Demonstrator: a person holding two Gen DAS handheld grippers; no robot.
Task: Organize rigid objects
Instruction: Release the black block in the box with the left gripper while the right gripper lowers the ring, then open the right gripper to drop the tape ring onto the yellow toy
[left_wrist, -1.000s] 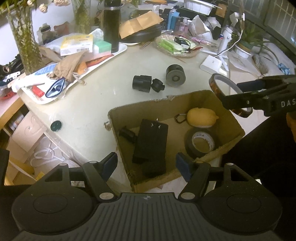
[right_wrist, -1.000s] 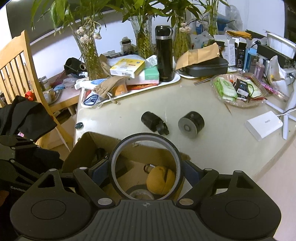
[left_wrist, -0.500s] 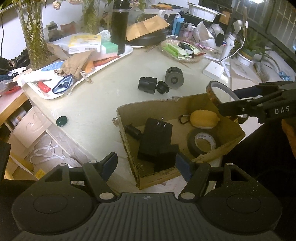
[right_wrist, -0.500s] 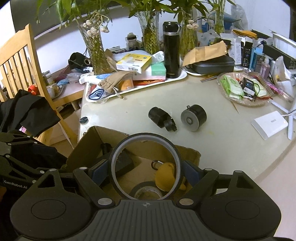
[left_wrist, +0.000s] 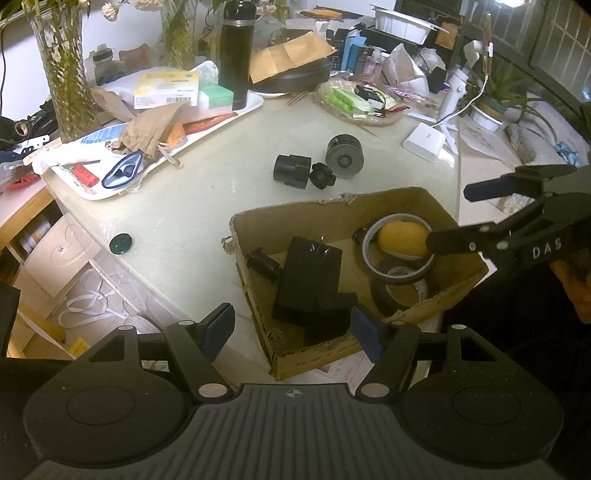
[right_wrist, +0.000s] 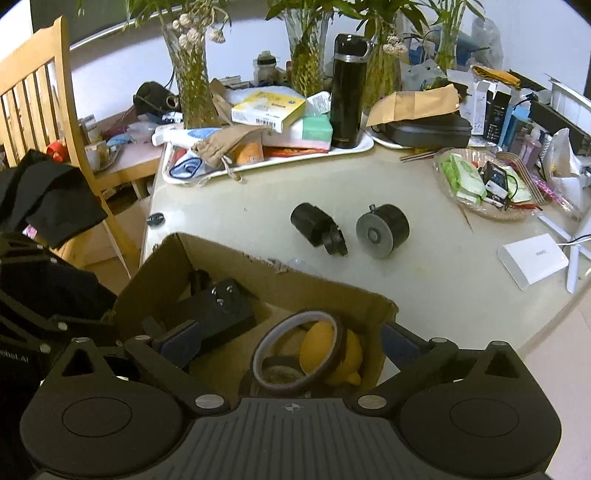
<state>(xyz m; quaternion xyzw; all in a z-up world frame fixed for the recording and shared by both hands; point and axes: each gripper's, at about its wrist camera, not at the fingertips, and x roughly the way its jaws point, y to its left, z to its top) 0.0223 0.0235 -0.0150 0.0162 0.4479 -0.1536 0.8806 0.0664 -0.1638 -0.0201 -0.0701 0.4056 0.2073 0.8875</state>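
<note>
The tape ring (right_wrist: 300, 352) is a thin hoop, brownish outside and pale inside, hollow through the middle; it lies tilted in the cardboard box (left_wrist: 373, 203), leaning on a yellow lemon (left_wrist: 402, 240) and over a black tape roll (left_wrist: 400, 293); the right gripper (right_wrist: 284, 338) is opening, its pads clear of the ring; the left gripper (left_wrist: 293, 328) hangs unclenched over the box's near edge, holding nothing.
</note>
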